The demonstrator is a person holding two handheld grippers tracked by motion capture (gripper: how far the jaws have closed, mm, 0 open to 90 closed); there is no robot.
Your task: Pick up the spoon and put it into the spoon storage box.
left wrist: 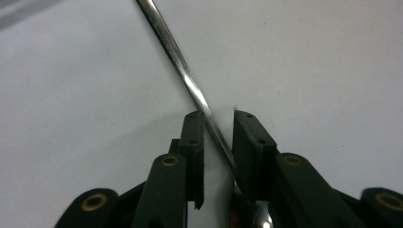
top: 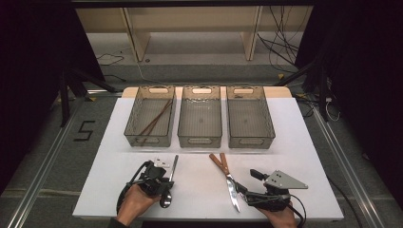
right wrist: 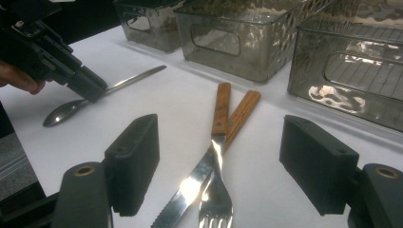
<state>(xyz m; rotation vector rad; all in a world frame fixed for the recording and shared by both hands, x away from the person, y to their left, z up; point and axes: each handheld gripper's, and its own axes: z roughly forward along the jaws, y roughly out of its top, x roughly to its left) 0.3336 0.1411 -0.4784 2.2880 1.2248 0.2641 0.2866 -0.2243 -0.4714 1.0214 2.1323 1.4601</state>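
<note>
Straddling the spoon [left wrist: 190, 80], the left gripper [left wrist: 217, 142] fingers [left wrist: 192, 142] are standing narrowly apart around its handle, seemingly not yet pinching; the blur is leaving contact uncertain. The spoon is lying flat on the white counter [top: 199, 190], probably awaiting sorting into a bin [top: 150, 116]. The right gripper [right wrist: 223, 166] is hovering with fingers spread wide over the crossed knife [right wrist: 190, 190] and fork [right wrist: 216, 199].

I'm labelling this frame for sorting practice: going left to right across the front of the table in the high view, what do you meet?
Left gripper, spoon, wooden-handled knife and fork, right gripper.
</note>
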